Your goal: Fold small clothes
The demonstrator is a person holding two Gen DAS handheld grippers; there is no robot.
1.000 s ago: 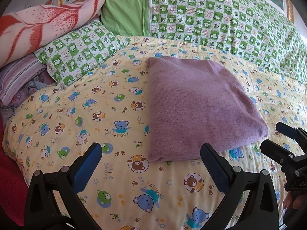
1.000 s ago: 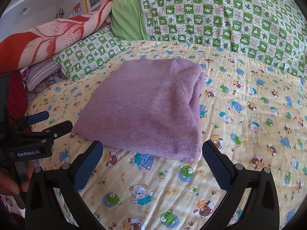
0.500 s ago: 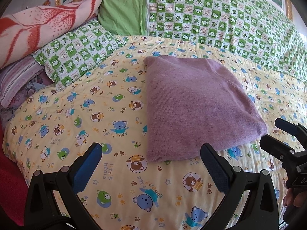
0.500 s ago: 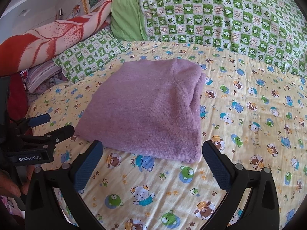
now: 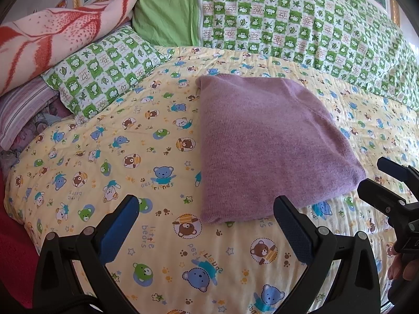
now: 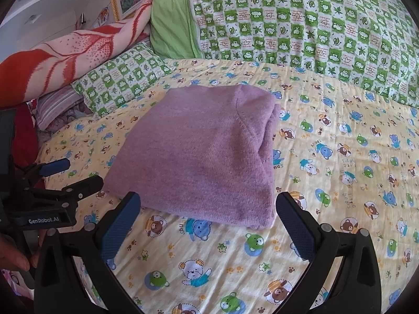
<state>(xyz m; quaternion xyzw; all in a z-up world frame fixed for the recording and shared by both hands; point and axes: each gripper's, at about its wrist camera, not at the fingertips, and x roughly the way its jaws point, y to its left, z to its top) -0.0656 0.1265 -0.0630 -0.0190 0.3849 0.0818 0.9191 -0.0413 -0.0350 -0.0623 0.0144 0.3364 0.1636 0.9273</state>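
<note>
A purple knit garment [image 5: 262,144] lies folded into a flat rectangle on the yellow bear-print bedsheet [image 5: 117,157]; it also shows in the right wrist view [image 6: 207,157]. My left gripper [image 5: 207,227] is open and empty, hovering just in front of the garment's near left corner. My right gripper [image 6: 209,222] is open and empty, hovering in front of the garment's near edge. The right gripper shows at the right edge of the left wrist view [image 5: 387,183], and the left gripper at the left edge of the right wrist view [image 6: 65,178]. Neither touches the garment.
A green checked pillow [image 5: 102,70], a striped purple pillow [image 5: 23,107] and a red-and-cream blanket [image 5: 52,31] are piled at the left. A green checked quilt [image 5: 301,21] runs along the back. A red cloth [image 5: 13,248] lies at the bed's left edge.
Both grippers stay open and have shifted only slightly; the folded garment lies unmoved, appearing a little further left in the left wrist view.
</note>
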